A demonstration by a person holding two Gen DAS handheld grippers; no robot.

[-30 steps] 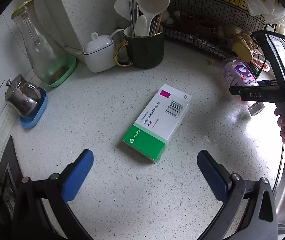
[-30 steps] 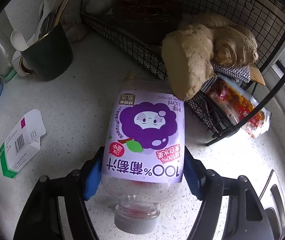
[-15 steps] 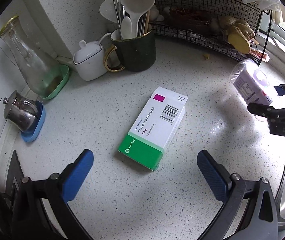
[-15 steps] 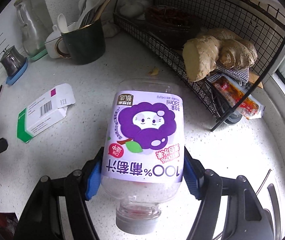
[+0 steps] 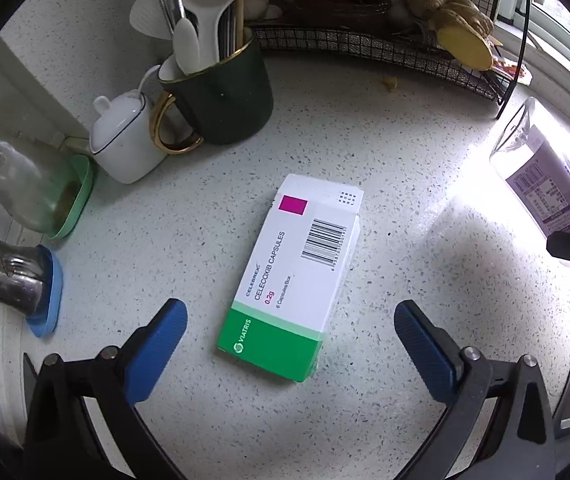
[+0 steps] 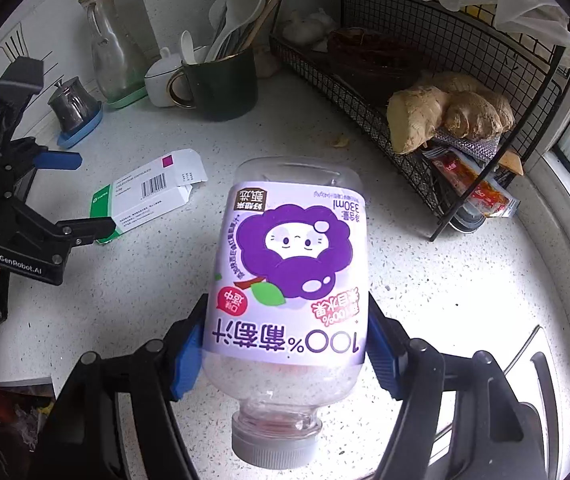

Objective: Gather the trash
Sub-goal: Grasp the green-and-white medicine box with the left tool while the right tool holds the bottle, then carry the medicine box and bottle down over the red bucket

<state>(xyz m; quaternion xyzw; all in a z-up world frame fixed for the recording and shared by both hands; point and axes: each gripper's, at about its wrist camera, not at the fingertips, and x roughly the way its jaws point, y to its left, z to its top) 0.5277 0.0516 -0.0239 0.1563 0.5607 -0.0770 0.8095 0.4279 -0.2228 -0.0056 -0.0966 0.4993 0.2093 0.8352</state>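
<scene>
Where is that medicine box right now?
The medicine box lies flat on the speckled counter, between the left gripper's open fingers, below the dark green mug.

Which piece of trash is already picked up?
The grape juice bottle, squeezed in the right gripper. The medicine box lies flat on the counter below the open left gripper.

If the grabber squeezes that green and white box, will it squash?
Probably a bit. The box looks like thin cardboard, and its end flap already hangs open, so it may dent. It is likely light, and lying flat on the counter, it shouldn't roll.
</scene>
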